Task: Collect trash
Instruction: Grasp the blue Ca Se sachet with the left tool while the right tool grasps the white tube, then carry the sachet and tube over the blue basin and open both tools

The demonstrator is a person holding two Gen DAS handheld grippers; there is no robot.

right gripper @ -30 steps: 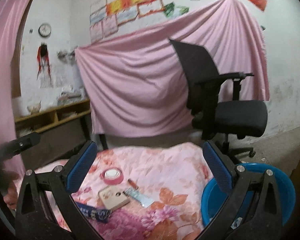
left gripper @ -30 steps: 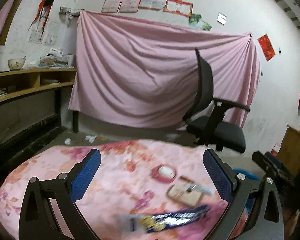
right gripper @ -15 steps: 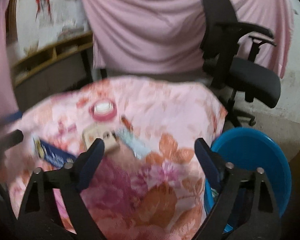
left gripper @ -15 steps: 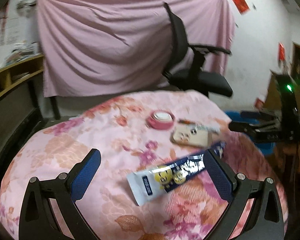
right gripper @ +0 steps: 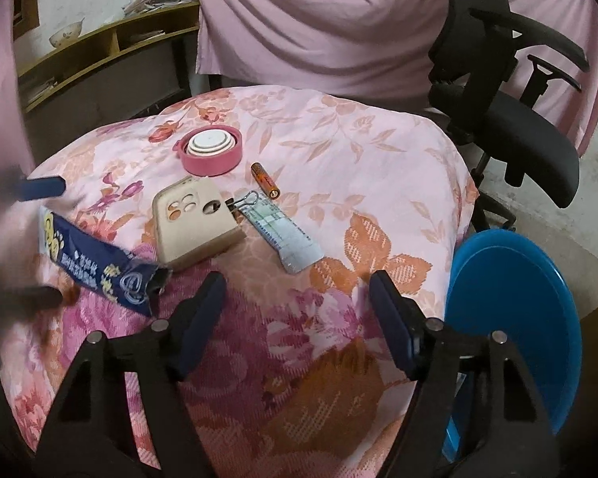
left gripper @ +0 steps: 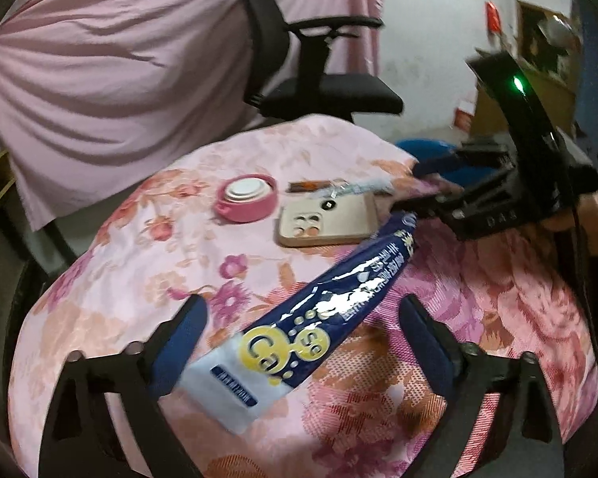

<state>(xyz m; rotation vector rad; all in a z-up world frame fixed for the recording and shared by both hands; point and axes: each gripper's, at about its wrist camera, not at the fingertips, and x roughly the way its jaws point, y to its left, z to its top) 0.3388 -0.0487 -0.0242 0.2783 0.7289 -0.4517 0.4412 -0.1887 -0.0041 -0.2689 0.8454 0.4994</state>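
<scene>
A long dark blue snack wrapper (left gripper: 319, 310) lies on the pink floral tablecloth (left gripper: 139, 279); it also shows in the right wrist view (right gripper: 99, 267). My left gripper (left gripper: 303, 330) is open, low over the wrapper's near end, its fingers on either side. A small pale paper wrapper (right gripper: 287, 235) with a binder clip (right gripper: 245, 201) lies mid-table. My right gripper (right gripper: 297, 306) is open and empty just before that paper wrapper. It also shows in the left wrist view (left gripper: 438, 181). A blue bin (right gripper: 514, 318) stands on the floor at the table's right.
A beige phone case (right gripper: 195, 219), a pink collapsible cup (right gripper: 213, 151) and an orange battery (right gripper: 265, 179) lie on the table. A black office chair (right gripper: 510, 111) stands behind it, a pink curtain (right gripper: 319, 20) beyond. Wooden shelves (right gripper: 99, 47) stand at the left.
Both grippers tilted down and came closer to the table. The left one moved in over the blue wrapper; the right one advanced toward the paper wrapper. Both stayed open.
</scene>
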